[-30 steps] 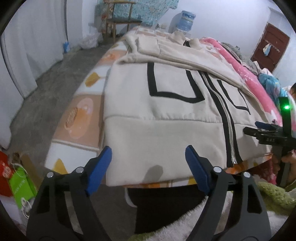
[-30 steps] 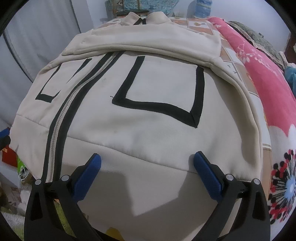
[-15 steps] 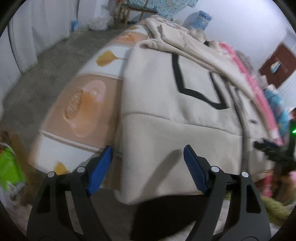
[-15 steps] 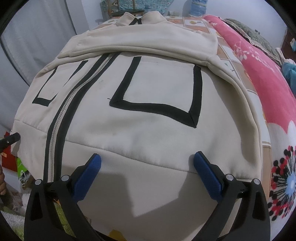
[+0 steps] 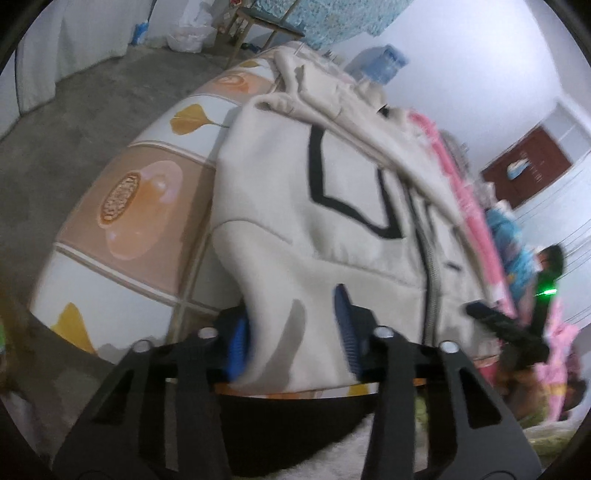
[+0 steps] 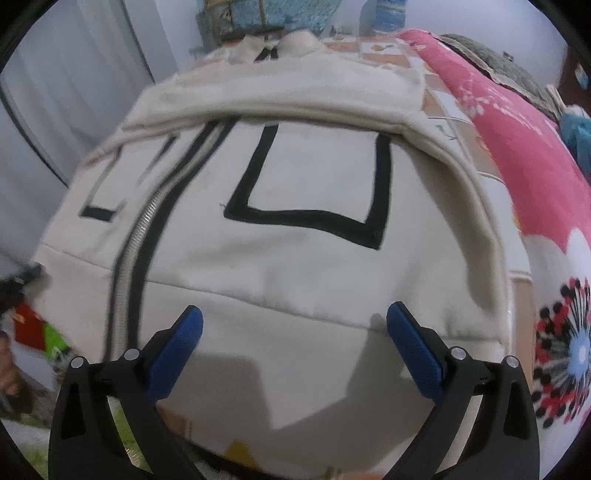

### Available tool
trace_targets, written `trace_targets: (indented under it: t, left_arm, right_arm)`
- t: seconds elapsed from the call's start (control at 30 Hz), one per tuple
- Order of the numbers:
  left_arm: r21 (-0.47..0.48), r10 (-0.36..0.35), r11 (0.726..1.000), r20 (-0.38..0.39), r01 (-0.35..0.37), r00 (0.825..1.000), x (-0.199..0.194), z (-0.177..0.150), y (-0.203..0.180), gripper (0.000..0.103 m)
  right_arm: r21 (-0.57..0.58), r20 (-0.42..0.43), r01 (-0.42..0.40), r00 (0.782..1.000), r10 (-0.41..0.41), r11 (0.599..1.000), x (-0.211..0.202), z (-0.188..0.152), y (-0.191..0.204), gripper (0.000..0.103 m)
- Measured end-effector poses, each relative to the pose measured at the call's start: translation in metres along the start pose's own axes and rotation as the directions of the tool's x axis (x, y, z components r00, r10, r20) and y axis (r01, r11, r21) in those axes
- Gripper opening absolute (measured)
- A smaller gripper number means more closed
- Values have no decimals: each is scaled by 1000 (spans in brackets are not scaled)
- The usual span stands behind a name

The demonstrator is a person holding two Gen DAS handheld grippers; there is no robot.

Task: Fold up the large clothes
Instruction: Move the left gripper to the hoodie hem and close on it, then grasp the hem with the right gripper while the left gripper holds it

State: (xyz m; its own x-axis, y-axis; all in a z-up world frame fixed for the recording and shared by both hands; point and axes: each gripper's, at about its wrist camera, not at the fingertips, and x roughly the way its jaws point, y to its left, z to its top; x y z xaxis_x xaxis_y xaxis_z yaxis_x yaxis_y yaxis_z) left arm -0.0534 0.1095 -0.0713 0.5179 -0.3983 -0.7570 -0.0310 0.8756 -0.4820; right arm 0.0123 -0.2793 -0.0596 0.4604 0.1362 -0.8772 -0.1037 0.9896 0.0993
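A cream zip-up jacket (image 5: 354, 173) with black rectangle outlines lies flat on the bed, sleeves folded across its chest. In the left wrist view my left gripper (image 5: 291, 339) has its blue pads around the jacket's lower left hem corner, with the cloth bunched between them. In the right wrist view the same jacket (image 6: 295, 258) fills the frame. My right gripper (image 6: 295, 343) is open, its pads over the hem band on the right side. The right gripper also shows in the left wrist view (image 5: 506, 328) at the hem's far end.
The bed has an orange and white patterned sheet (image 5: 140, 206) and a pink floral quilt (image 6: 524, 147) along the right. A water jug (image 5: 380, 66) and a chair (image 5: 258, 29) stand beyond the bed's head. Grey floor (image 5: 55, 140) lies to the left.
My left gripper has moved forward onto the hem corner and narrowed its jaws around the cloth, which now bunches up. My right gripper has stayed open and shifted slightly closer over the hem.
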Motion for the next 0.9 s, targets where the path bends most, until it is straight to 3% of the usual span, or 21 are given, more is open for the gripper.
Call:
trace_targets:
  t: [0.07, 0.23, 0.37, 0.6, 0.8, 0.9]
  left_arm:
    - [19, 45, 999, -15, -45, 999, 3, 0, 0, 27]
    - [45, 90, 995, -30, -88, 996, 3, 1, 0, 27]
    - [97, 129, 987, -37, -125, 991, 5, 2, -5, 27]
    - [140, 155, 979, -39, -148, 987, 3, 1, -8, 27]
    - [194, 211, 960, -15, -204, 977, 6, -2, -17, 27]
    - [244, 257, 937, 8, -251, 966, 7, -6, -25, 26]
  right_arm:
    - [36, 20, 4, 1000, -5, 999, -15, -8, -12, 97]
    - [165, 53, 47, 997, -57, 985, -52, -35, -57, 97]
    - [279, 66, 37, 996, -57, 960, -69, -53, -87, 89]
    - [307, 78, 11, 996, -37, 952, -64, -54, -89, 81]
    - [330, 48, 8, 999, -25, 944, -49, -57, -91, 62]
    - [335, 36, -3, 999, -9, 942, -49, -65, -90, 48]
